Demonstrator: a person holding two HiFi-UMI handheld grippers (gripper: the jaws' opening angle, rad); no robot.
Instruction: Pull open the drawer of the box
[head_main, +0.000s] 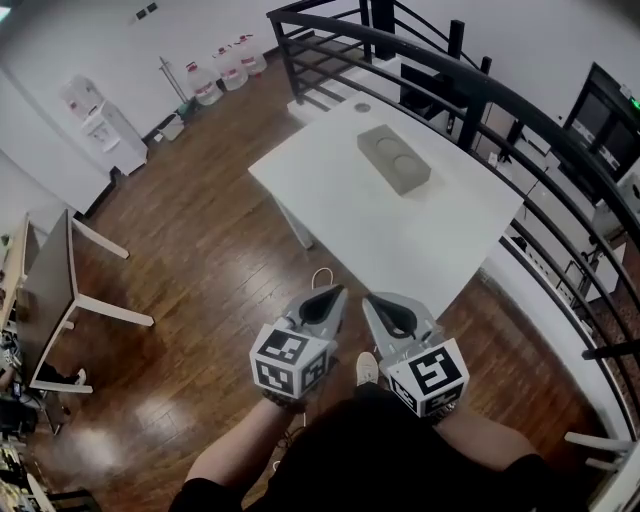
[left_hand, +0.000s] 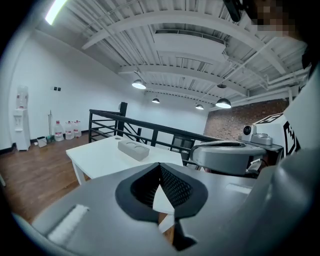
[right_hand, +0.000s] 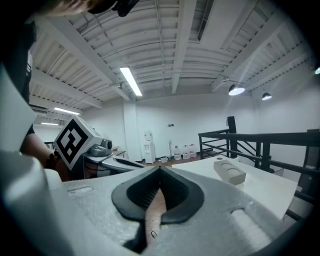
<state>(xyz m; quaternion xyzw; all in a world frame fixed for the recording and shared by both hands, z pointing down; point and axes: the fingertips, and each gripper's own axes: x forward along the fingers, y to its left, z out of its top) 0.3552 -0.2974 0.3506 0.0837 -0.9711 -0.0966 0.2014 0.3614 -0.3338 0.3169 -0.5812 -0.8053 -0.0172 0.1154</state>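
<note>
Between either pair of jaws nothing was held: the left gripper (left_hand: 160, 167) had its tips pressed together, and so did the right gripper (right_hand: 160, 170). The two grippers sat side by side, near each other but apart. Just ahead of the tips ran the near edge of one white table (head_main: 330, 185). One grey box (head_main: 393, 158) lay on it, well ahead of the jaws toward the far side, with two round hollows in its top; its drawer could not be made out. Left of the jaws stretched open wooden floor (head_main: 200, 250). Beyond the table and to the right, a black railing (head_main: 470, 92) closed off the room. Far ahead on the left, three water jugs (head_main: 225, 72) stood near one dispenser (head_main: 100, 125).
</note>
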